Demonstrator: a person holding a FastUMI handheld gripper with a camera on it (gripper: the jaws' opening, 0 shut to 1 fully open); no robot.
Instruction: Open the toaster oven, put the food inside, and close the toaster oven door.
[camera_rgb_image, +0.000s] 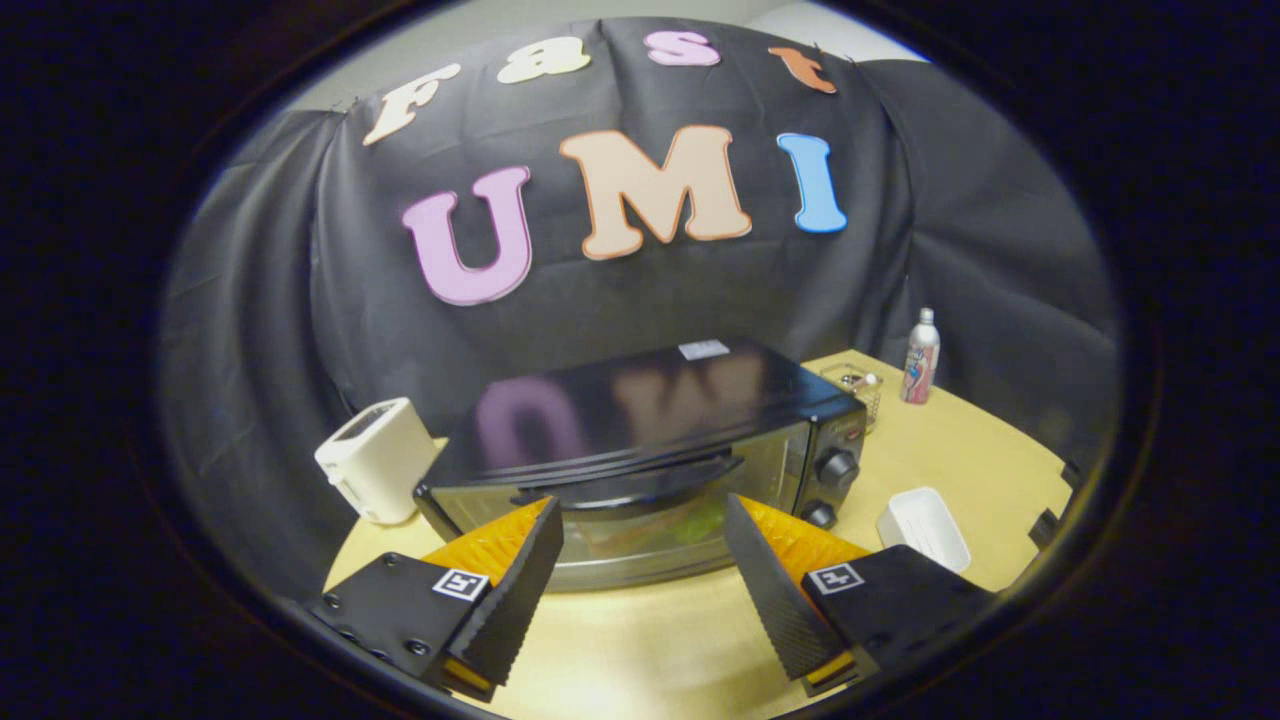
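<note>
Broadly, the tan surface (930, 440) carries a black toaster oven (640, 440) with its door shut (something green shows dimly through the glass), just beyond the jaws (645, 540), which stand wide apart holding nothing. Left sits a white toaster (375, 460); right, a white tray (922, 527) and a bottle (921, 357).

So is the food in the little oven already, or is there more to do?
Something green and brown shows behind the glass of the toaster oven, so the food looks to be inside. The door looks shut. The gripper is open just before it, holding nothing. Nothing much seems left.
</note>
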